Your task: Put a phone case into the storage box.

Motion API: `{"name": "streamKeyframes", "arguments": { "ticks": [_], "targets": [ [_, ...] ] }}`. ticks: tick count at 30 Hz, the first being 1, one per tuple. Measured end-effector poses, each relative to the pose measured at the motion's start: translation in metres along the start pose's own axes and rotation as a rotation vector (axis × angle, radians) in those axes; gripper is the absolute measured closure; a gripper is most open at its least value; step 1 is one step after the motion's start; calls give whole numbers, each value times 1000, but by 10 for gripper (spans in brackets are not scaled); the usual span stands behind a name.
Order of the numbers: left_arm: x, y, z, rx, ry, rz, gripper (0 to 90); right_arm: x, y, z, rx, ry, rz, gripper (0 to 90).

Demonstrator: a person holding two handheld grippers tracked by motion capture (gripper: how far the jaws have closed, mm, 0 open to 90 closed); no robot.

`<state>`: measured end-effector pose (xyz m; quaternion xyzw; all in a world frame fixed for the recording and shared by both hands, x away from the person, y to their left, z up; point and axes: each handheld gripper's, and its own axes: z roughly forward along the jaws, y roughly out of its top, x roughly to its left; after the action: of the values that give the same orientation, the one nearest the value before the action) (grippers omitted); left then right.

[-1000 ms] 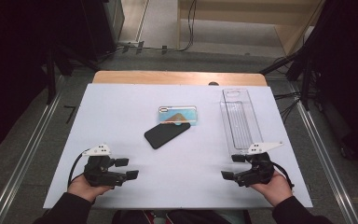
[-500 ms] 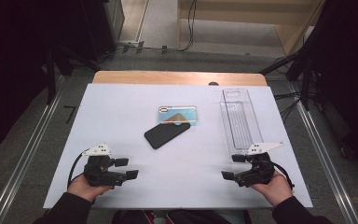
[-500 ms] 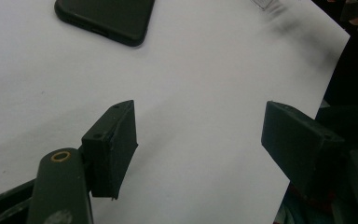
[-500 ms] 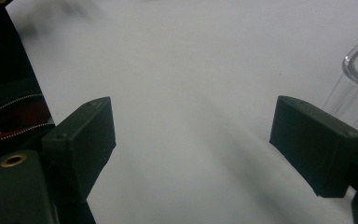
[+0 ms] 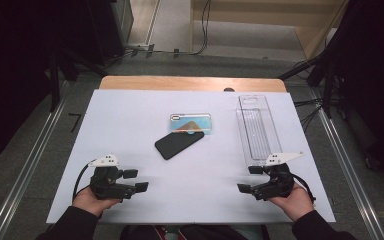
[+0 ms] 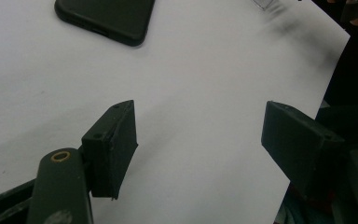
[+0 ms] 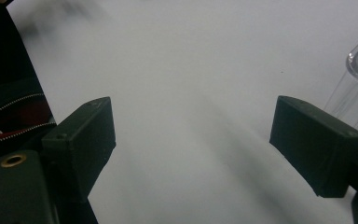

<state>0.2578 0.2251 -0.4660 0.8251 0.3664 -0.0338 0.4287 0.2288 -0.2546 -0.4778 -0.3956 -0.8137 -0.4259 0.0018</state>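
Lying near the middle of the white table [image 5: 130, 130] is a black rectangular phone [image 5: 179, 144], set at a slant, with its far corner touching or overlapping a clear phone case with a blue and tan printed back [image 5: 190, 123]. Off to the right, well apart from both, a long clear plastic tray [image 5: 256, 129] runs lengthwise away from the person.

Nearer the person, the left gripper [image 5: 137, 180] rests low at the near left part of the table, held in the left hand [image 5: 92, 199]; its jaws stand spread with bare table between them. The right gripper [image 5: 247, 179] sits at the near right in the right hand [image 5: 295, 200], just by the tray's near end, its jaws likewise spread wide and pinching nothing.
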Motion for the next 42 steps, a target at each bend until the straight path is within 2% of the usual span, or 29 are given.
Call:
{"name": "streamKeyframes", "arguments": {
  "ticks": [1, 3, 6, 8, 13, 17, 23, 27, 33, 42],
  "targets": [
    [0, 0, 0, -1, -1, 0, 266, 2, 2, -1, -13, -9, 26, 123],
    [0, 0, 0, -1, -1, 1, 266, 3, 4, -1, -33, -5, 34, 124],
    [0, 0, 0, -1, 2, 0, 267, 9, 10, 0, -37, 9, 30, 123],
    [0, 0, -1, -2, 3, 1, 267, 14, 17, 1, -37, 20, 1, 123],
    [0, 0, -1, 0, 7, 0, 267, 19, 26, 3, -31, 16, -14, 124],
    [0, 0, -1, -2, 4, 3, 267, 22, 40, 9, -44, 6, 7, 123],
    [0, 0, -2, -1, 7, 2, 267, 25, 52, 17, -39, 7, -3, 124],
    [0, 0, -2, 0, 6, 1, 267, 29, 61, 24, -44, -25, -11, 125],
    [0, 0, -2, -2, 6, 0, 267, 28, 75, 34, -31, -36, -12, 132],
    [0, 0, -1, -1, 7, 0, 267, 24, 95, 50, -44, -50, -4, 133]
  ]
}}
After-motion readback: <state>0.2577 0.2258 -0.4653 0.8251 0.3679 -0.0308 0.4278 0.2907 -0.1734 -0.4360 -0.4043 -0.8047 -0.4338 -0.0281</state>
